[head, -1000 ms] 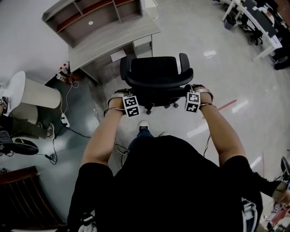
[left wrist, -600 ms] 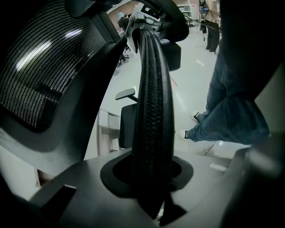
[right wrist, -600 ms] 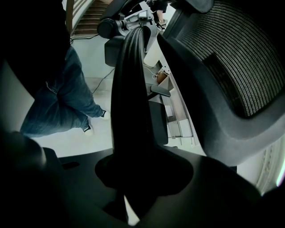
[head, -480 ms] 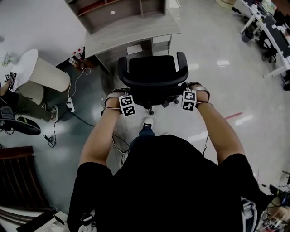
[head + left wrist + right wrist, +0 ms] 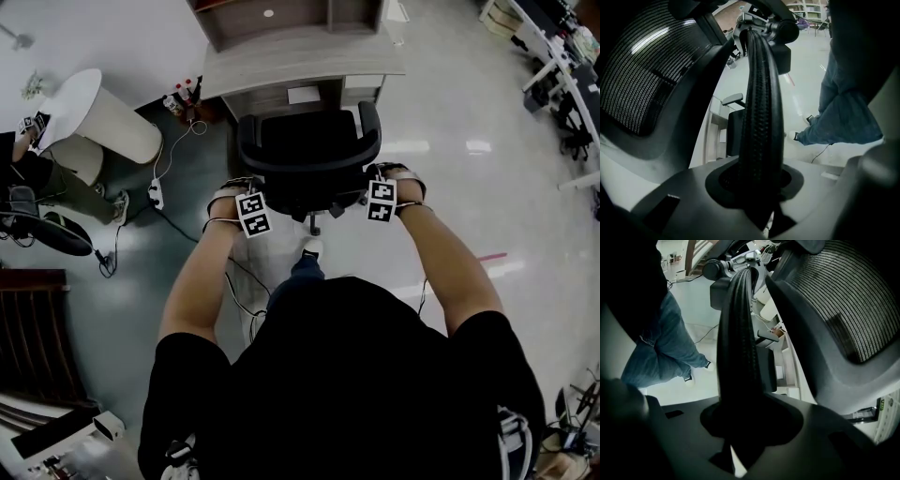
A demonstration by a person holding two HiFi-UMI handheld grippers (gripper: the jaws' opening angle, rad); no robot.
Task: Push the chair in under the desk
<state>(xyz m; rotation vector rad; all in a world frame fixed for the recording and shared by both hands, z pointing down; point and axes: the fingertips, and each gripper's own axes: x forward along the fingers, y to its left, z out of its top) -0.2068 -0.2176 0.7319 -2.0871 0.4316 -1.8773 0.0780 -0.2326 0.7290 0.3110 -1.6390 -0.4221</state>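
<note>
A black office chair [image 5: 309,150] with a mesh back stands right in front of the grey wooden desk [image 5: 300,66], its seat front at the desk's edge. My left gripper [image 5: 246,192] is shut on the left side of the chair's backrest rim [image 5: 759,108], a ribbed black band running up between the jaws. On the right side of the same rim [image 5: 738,343], my right gripper [image 5: 377,180] is shut in the same way. The mesh back [image 5: 642,79] fills the left of the left gripper view, and the mesh back [image 5: 843,301] fills the right of the right gripper view.
A white round-topped stand [image 5: 94,122] stands left of the desk. A power strip with cables [image 5: 155,195] lies on the floor beside the chair. A dark wooden chair [image 5: 37,337] is at lower left and other desks [image 5: 562,47] at far right. My shoe [image 5: 312,248] is behind the chair.
The chair and both grippers have moved forward toward the desk; the desk's front edge now meets the chair's seat.
</note>
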